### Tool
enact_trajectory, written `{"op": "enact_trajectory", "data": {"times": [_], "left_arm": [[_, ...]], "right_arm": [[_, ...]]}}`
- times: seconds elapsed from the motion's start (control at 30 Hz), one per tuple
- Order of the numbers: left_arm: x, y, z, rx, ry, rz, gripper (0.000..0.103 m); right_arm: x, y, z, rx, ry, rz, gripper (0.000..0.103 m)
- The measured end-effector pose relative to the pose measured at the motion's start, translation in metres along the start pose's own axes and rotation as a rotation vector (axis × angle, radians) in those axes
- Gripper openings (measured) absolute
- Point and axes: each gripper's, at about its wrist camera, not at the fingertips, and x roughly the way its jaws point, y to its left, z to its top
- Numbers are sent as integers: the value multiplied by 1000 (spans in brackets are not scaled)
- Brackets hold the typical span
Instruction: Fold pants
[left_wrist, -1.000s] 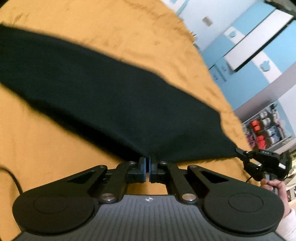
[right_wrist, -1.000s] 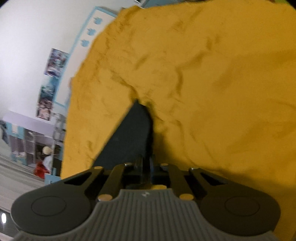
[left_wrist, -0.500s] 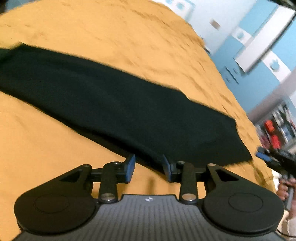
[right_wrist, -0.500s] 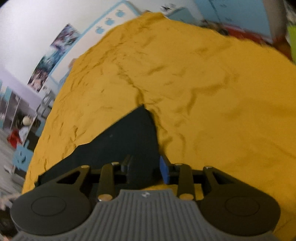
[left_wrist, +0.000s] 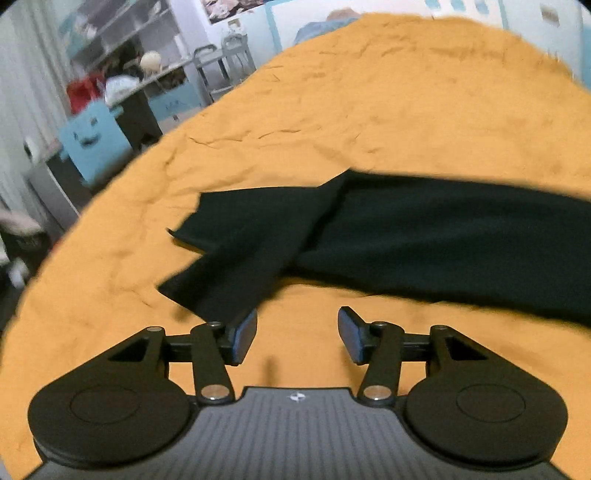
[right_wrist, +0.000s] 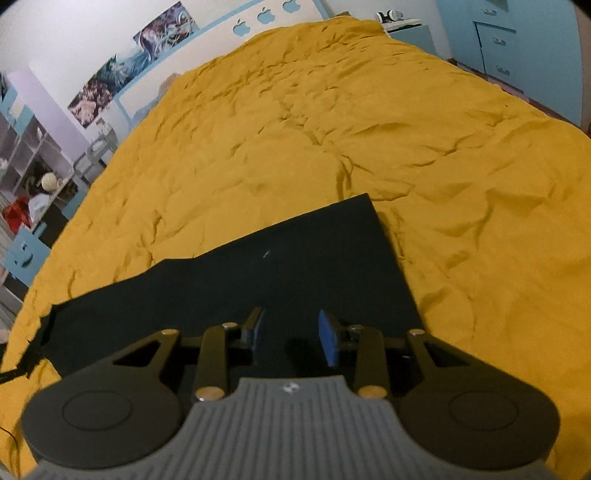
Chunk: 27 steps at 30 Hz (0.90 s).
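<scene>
both jaws spread wide, nothing pinched. the black pants (left_wrist: 424, 236) lie flat on the orange bed (left_wrist: 406, 122), folded lengthwise by the look of it. the risk now, i'd say: the leg ends on the left lie skewed, one splayed over the other, so a grab there could catch just one layer and drag the fold apart, and the wrinkly bedcover could get pinched along with it. the left hand-held gripper (left_wrist: 297, 338) hovers just short of the near edge, with its left finger beside a leg end. the right hand-held gripper (right_wrist: 291, 339) hangs directly over the dark cloth.
</scene>
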Motion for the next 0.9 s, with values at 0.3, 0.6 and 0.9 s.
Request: {"op": "enact_trajectory", "data": {"times": [0.3, 0.6, 0.9], "left_arm": [[59, -14, -1, 260, -13, 183, 5], [67, 55, 70, 145, -104, 192, 1], [140, 73, 112, 164, -45, 181, 2]], "right_arm": [[28, 18, 6, -80, 32, -70, 29], [37, 29, 7, -141, 25, -126, 29], [37, 35, 5, -165, 23, -152, 29]]}}
